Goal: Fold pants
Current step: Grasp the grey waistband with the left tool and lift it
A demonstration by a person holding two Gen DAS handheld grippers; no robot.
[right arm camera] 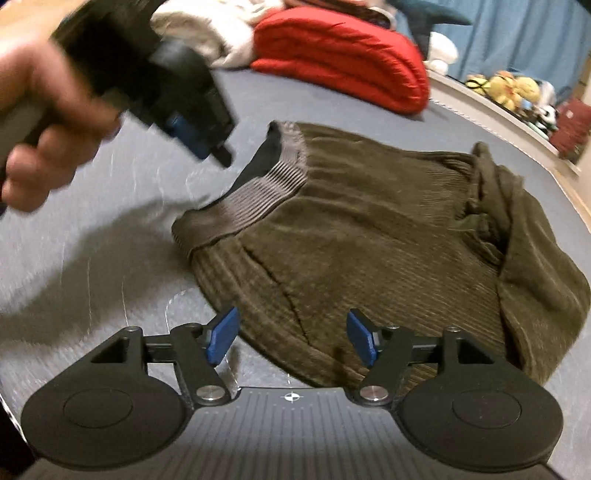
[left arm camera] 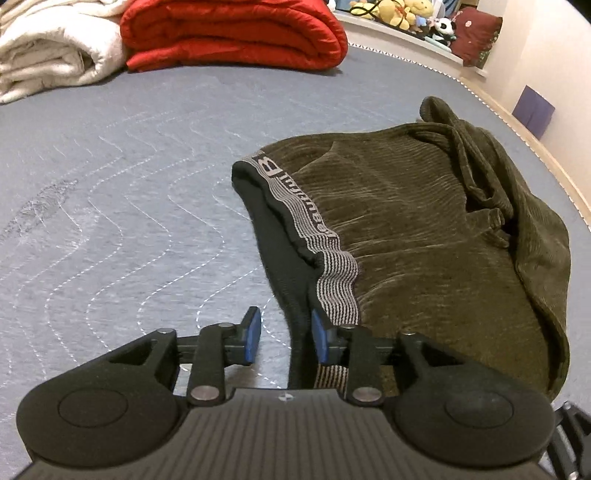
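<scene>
Olive corduroy pants (left arm camera: 424, 236) lie folded in a heap on the grey quilted bed (left arm camera: 110, 184), with a striped elastic waistband (left arm camera: 336, 284) and black lining at the left edge. My left gripper (left arm camera: 286, 336) is open, its blue pads either side of the black lining at the waistband's near end. In the right wrist view the pants (right arm camera: 369, 240) lie ahead, waistband (right arm camera: 258, 199) toward the left. My right gripper (right arm camera: 291, 338) is open wide, just above the near edge of the pants. The left gripper (right arm camera: 195, 136), held by a hand, hovers blurred above the waistband's far end.
A folded red quilt (left arm camera: 236, 33) and a cream blanket (left arm camera: 48, 55) lie at the far side of the bed. Stuffed toys (left arm camera: 399, 14) sit on a ledge beyond. The bed's right edge (left arm camera: 535, 147) runs close to the pants, next to a wall.
</scene>
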